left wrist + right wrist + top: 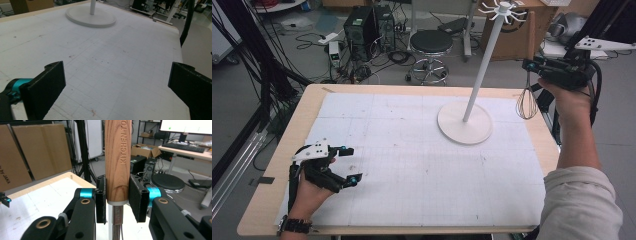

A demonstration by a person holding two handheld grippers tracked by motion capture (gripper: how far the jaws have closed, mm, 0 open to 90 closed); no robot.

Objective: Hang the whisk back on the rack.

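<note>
Two black pads of the right gripper are pinched on the wooden-handled wire whisk, clamped low on the handle just above the metal collar. The handle runs upright, wire loops hanging below. From overhead, the whisk dangles off the table's far right edge, lifted clear of the surface, near the tall white utensil stand with its round base and ring of hooks on top.

The left gripper rests on the white gridded mat at the near left, jaws spread wide, nothing between them; well apart from the stand.

My read: it's the carry step, whisk in hand and headed for the hooks. The next move likely needs more height, then lining the handle's top end up with a hook. I can't see a hanging loop on the handle from here, so alignment is the tricky part. The stand looks light; a bump could tip it.
</note>
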